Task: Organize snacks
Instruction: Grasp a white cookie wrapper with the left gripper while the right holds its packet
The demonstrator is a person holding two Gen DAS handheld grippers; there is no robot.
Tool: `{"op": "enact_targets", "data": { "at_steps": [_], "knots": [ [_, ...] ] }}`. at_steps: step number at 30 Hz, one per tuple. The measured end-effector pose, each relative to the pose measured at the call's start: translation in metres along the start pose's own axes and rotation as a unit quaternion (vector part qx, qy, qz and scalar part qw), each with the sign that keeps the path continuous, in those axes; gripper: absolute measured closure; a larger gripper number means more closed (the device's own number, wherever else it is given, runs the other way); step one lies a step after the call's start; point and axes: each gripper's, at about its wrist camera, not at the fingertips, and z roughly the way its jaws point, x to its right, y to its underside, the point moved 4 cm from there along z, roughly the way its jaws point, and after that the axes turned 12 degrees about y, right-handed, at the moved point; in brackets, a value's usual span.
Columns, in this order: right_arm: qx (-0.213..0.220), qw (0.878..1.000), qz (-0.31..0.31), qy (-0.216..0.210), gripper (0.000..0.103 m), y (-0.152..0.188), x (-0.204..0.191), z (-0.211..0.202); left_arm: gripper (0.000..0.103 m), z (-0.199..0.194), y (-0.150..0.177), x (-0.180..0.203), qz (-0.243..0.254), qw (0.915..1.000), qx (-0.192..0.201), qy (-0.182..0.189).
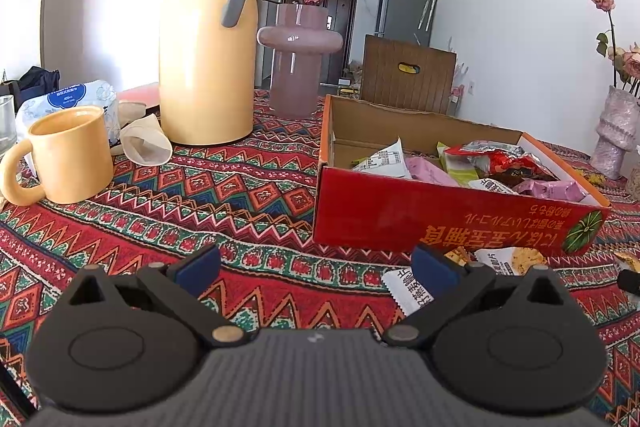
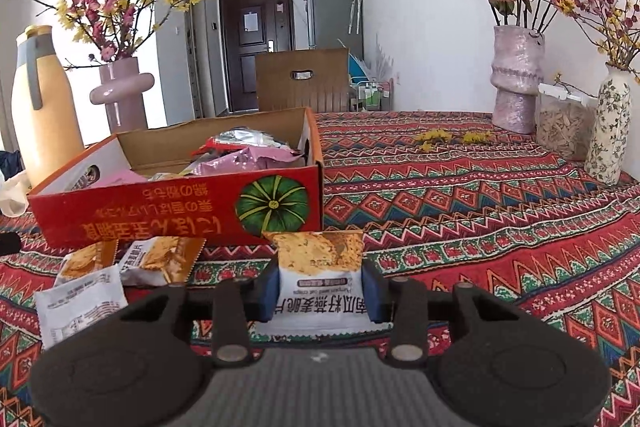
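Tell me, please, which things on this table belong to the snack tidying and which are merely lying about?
Belonging to the job:
- red cardboard box, part filled with snacks
- oat crisp packet between the right gripper fingers
- three loose packets in front of the box

Just lying about:
- yellow thermos jug
- yellow mug
- pink vase
- tissue pack
- floral vase

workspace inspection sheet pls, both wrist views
surface: patterned tablecloth, flat.
job's things: red box partly filled with snacks; three loose packets before it.
clutter: yellow mug, thermos, pink vase, scattered petals.
grippers: left gripper open, holding nothing; right gripper shut on a snack packet.
cables: nothing seen.
surroundings: chair, door, two vases at the wall.
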Motion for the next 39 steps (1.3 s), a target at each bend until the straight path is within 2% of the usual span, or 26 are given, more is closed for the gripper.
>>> {"op": "enact_targets", "data": {
  "at_steps": [10, 15, 21, 26, 32, 36, 39],
  "knots": [
    [-0.004, 1.0, 0.017, -0.019, 0.063, 0.001, 0.002, 0.001, 0.0, 0.0, 0.0, 0.001, 0.003, 1.0, -0.003, -0.005],
    [-0.008, 0.999, 0.027, -0.024, 0.063, 0.001, 0.005, 0.002, 0.0, -0.004, -0.004, 0.011, 0.026, 0.9996, -0.005, -0.006],
    [-0.01, 0.998, 0.042, -0.036, 0.063, 0.001, 0.009, 0.003, 0.0, -0.004, -0.007, 0.039, 0.053, 0.9979, -0.024, 0.029],
    [-0.005, 0.997, 0.053, -0.048, 0.063, 0.001, 0.011, 0.001, 0.0, 0.002, 0.002, 0.08, 0.103, 0.9921, -0.045, 0.057],
    [0.003, 0.996, 0.063, -0.064, 0.063, 0.001, 0.014, -0.001, 0.0, 0.016, 0.022, 0.119, 0.171, 0.9782, -0.085, 0.082],
    [0.009, 0.995, 0.069, -0.072, 0.063, 0.001, 0.016, -0.003, 0.002, 0.024, 0.032, 0.127, 0.184, 0.9728, -0.108, 0.091],
    [0.013, 0.994, 0.071, -0.078, 0.063, 0.001, 0.016, -0.004, 0.011, 0.029, 0.036, 0.13, 0.181, 0.9719, -0.118, 0.094]
  ]
}}
